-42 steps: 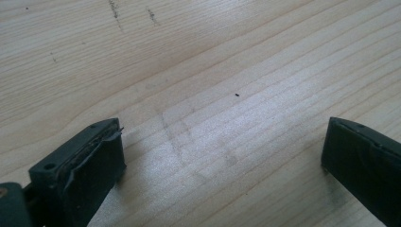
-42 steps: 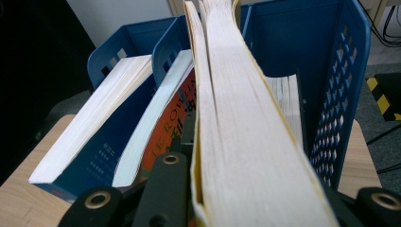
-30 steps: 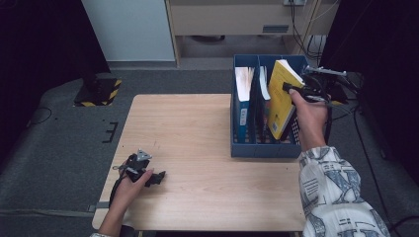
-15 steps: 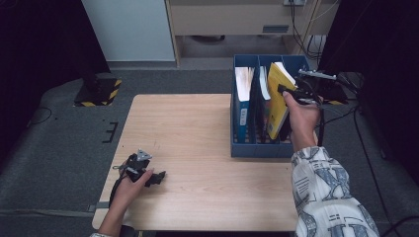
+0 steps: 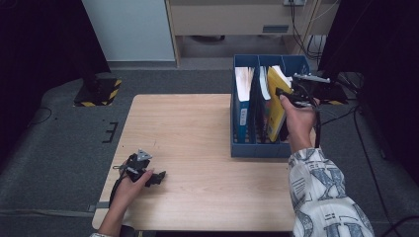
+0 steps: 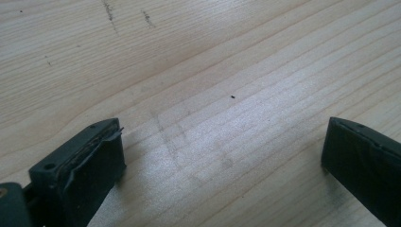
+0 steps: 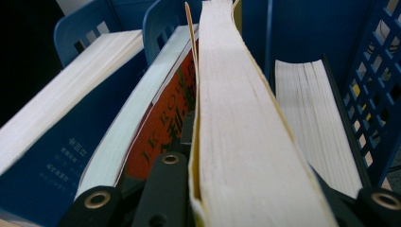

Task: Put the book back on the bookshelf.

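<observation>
The right hand-held gripper (image 5: 282,94) was clamped on a yellow-covered book (image 5: 274,106), its jaws pinching the thick block of pages from both sides, as the right gripper view showed with the cream page edges (image 7: 236,118) running straight up between the two black jaws. In the high view the book stood tilted in the blue file rack (image 5: 257,148) at the right end of the wooden table (image 5: 197,133), its top leaning away from the person and its lower part down inside a middle compartment. Just to its left in the right gripper view stood a book with an orange-red cover (image 7: 163,127), touching or nearly touching the held one, and farther left a blue-covered book (image 7: 56,156) in the next compartment. On the other side a pale stack of pages with a dark cover (image 7: 314,137) stood close to the rack's latticed blue wall (image 7: 373,85). The person's right arm, in a patterned sleeve (image 5: 323,197), reached up from the bottom of the high view to the rack. The left hand-held gripper (image 5: 160,177) rested on the table near its front left corner, well apart from the rack; its jaws stood spread wide over bare wood (image 6: 222,118) with nothing between them.
</observation>
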